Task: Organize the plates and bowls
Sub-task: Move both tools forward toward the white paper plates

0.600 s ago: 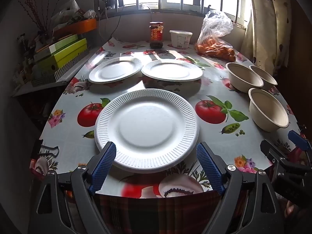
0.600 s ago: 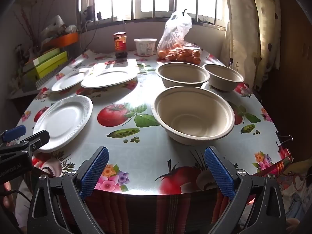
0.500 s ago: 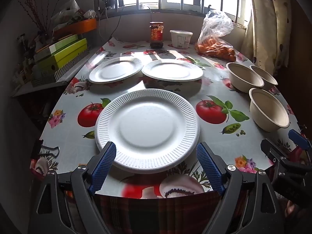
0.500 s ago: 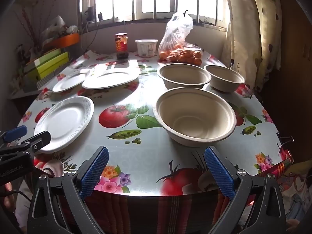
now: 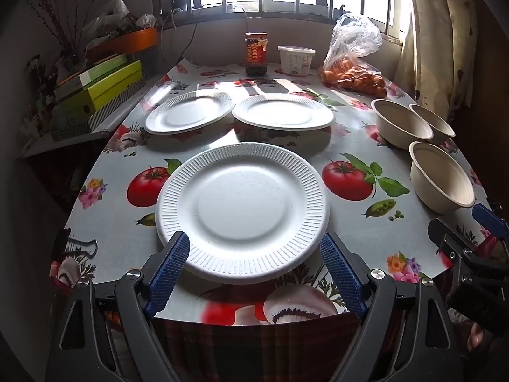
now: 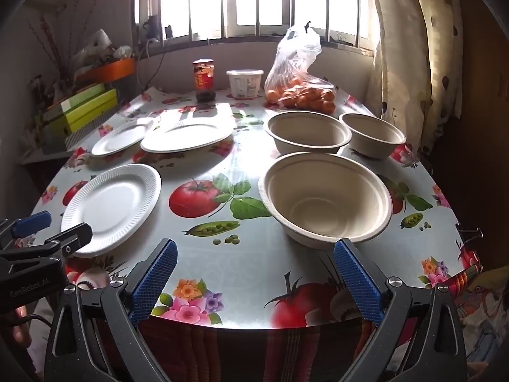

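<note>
We see both grippers edged nearer: left gripper [image 5: 251, 269] jaws apart astride the near plate [image 5: 243, 210]; right gripper [image 6: 254, 281] agape before the near bowl [image 6: 326, 199]. Nothing gripped yet.

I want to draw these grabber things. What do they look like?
Each gripper is black plastic with two long, angled fingers, triangular cut-outs and silver screws. The left gripper and the right gripper both carry bright blue, bumpy pads on the fingertips. Seen from the right camera, the left one's black side bears pale lettering, and a thin dark cable runs below it.
</note>
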Action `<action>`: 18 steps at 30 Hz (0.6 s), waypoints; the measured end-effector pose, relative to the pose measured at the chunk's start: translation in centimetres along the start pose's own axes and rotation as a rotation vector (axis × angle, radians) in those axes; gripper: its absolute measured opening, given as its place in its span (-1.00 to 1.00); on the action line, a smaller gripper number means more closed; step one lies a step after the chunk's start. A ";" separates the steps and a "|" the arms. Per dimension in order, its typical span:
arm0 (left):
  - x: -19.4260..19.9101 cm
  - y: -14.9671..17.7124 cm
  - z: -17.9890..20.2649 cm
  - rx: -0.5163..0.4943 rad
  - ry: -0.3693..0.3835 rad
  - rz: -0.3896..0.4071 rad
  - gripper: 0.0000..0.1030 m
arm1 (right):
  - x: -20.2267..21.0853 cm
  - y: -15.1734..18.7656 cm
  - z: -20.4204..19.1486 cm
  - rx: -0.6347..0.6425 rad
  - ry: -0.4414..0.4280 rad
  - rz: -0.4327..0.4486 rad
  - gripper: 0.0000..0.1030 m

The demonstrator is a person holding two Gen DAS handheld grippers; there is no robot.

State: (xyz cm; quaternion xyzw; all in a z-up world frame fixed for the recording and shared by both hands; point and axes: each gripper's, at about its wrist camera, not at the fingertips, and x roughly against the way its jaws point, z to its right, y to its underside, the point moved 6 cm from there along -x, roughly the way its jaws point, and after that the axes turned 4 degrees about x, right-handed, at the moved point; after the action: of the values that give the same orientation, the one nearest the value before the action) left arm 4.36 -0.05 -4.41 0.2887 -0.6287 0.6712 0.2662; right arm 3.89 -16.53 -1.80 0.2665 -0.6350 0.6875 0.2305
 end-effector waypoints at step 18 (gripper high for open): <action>-0.2 0.0 -0.3 0.006 0.003 -0.005 0.65 | 0.1 -0.1 -0.5 0.003 -0.006 0.008 0.95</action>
State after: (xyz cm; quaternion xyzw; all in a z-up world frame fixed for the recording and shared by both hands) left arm 4.47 0.27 -4.54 0.2900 -0.6257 0.6729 0.2676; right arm 3.87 -16.00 -1.68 0.2664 -0.6355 0.6887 0.2255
